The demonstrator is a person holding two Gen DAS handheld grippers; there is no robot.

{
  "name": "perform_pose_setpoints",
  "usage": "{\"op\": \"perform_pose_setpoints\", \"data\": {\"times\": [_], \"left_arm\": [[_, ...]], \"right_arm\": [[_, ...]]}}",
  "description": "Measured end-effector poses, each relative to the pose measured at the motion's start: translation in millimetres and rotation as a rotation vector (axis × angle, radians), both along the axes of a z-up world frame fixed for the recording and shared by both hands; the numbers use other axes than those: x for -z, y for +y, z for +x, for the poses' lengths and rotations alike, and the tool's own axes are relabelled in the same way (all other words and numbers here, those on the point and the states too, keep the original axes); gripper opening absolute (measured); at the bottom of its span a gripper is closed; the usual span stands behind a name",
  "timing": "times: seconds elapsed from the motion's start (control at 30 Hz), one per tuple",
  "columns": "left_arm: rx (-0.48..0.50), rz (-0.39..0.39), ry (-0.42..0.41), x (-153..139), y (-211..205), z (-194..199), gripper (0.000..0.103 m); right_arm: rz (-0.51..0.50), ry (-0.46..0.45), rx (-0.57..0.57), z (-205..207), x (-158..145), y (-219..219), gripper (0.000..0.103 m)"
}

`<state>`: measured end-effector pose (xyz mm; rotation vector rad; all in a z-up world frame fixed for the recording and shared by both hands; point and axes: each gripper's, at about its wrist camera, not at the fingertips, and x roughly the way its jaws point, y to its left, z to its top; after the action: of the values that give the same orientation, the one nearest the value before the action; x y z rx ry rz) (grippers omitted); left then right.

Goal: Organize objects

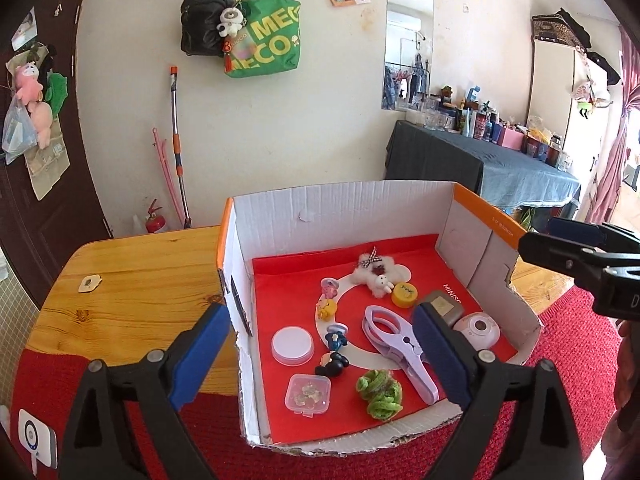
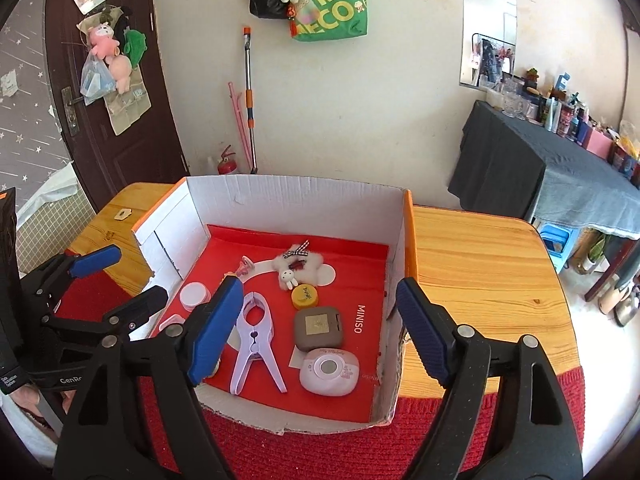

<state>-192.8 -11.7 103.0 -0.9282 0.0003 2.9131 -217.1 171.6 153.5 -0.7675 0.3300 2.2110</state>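
Note:
A white cardboard box (image 1: 340,204) with a red lining holds several small things: a lilac clip (image 1: 400,344), a green fuzzy scrunchie (image 1: 380,394), a clear small case (image 1: 308,394), a white round lid (image 1: 292,345), small figurines (image 1: 334,354), a white plush (image 1: 376,274), a yellow cap (image 1: 404,294), a brown compact (image 2: 318,328) and a pink-white round device (image 2: 329,371). My left gripper (image 1: 320,352) is open and empty above the box's near left part. My right gripper (image 2: 316,334) is open and empty above the box's near right part.
The box (image 2: 400,248) stands on a wooden table (image 2: 480,264) with a red mat (image 2: 340,452) along the near edge. A small tag (image 1: 89,283) lies on the table at left. A cluttered side table (image 1: 500,164) stands at back right.

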Motion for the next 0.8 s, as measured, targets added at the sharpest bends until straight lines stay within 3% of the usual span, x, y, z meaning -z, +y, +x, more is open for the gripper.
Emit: {"op": "perform_pose_setpoints", "data": {"times": [0.17,0.57,0.8], "left_arm": [[-0.016,0.009,0.004,13,-2,9,0.101],[-0.056,0.0,0.017,38,-4,14,0.103],[-0.078,0.001,0.016,48,-6,10,0.103]], "right_arm": [[0.028,0.024,0.016,10,17,-13,0.088],[0.026,0.02,0.035,3,70,-13,0.088],[0.029,0.018,0.052,0,81,-9,0.088]]}}
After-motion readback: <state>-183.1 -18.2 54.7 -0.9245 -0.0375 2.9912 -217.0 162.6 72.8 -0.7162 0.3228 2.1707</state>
